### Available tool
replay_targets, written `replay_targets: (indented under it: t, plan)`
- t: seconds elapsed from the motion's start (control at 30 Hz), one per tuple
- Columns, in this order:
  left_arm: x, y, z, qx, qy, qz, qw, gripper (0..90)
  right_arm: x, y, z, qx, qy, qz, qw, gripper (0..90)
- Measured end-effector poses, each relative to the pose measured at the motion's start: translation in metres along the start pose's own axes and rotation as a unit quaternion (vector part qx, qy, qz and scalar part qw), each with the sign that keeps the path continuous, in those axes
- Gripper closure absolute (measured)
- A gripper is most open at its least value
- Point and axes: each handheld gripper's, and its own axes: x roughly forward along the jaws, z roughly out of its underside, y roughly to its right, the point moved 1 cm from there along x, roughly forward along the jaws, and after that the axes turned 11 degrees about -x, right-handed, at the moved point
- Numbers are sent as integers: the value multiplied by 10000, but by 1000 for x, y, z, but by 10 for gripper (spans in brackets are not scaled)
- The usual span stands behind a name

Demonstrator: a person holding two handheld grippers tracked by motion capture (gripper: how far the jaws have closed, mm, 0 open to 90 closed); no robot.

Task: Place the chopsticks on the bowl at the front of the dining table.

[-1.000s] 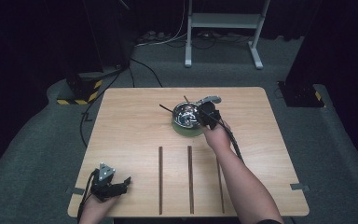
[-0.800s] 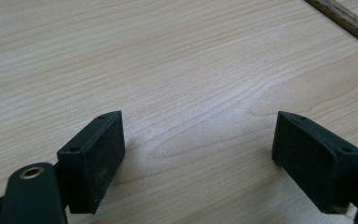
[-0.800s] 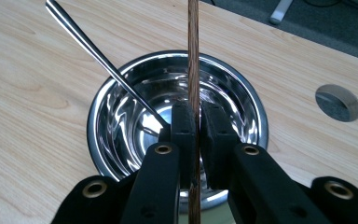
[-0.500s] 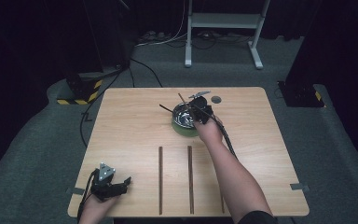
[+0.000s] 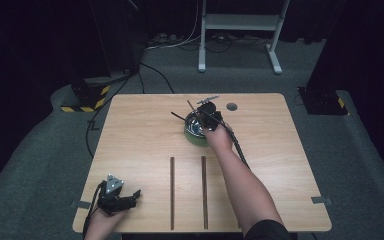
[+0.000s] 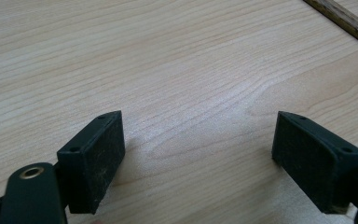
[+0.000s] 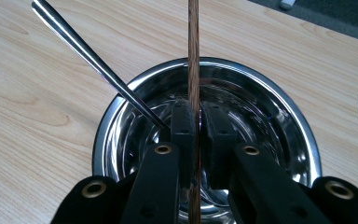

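Holding a thin wooden stick (image 7: 194,70) in my right claw (image 7: 196,122), I am pinching it tight between the two black jaws, right over the shiny metal bowl (image 7: 279,109) that is sitting near the far middle of the bench (image 5: 140,130). A silver rod (image 7: 93,58) is leaning in the bowl and poking out over its rim. My left claw (image 6: 198,154) is resting spread wide at the near left corner, gripping nothing.
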Motion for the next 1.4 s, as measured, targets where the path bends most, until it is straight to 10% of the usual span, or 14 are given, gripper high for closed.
replay_targets:
  t: [0.93,1.4]
  plan:
    - [0,0,0,-2,1,2,10000,168,17,-7,-5,-35,-144,-53,9999,827]
    - [0,0,0,19,6,22,10000,169,-19,-8,9,-65,203,-56,9998,717]
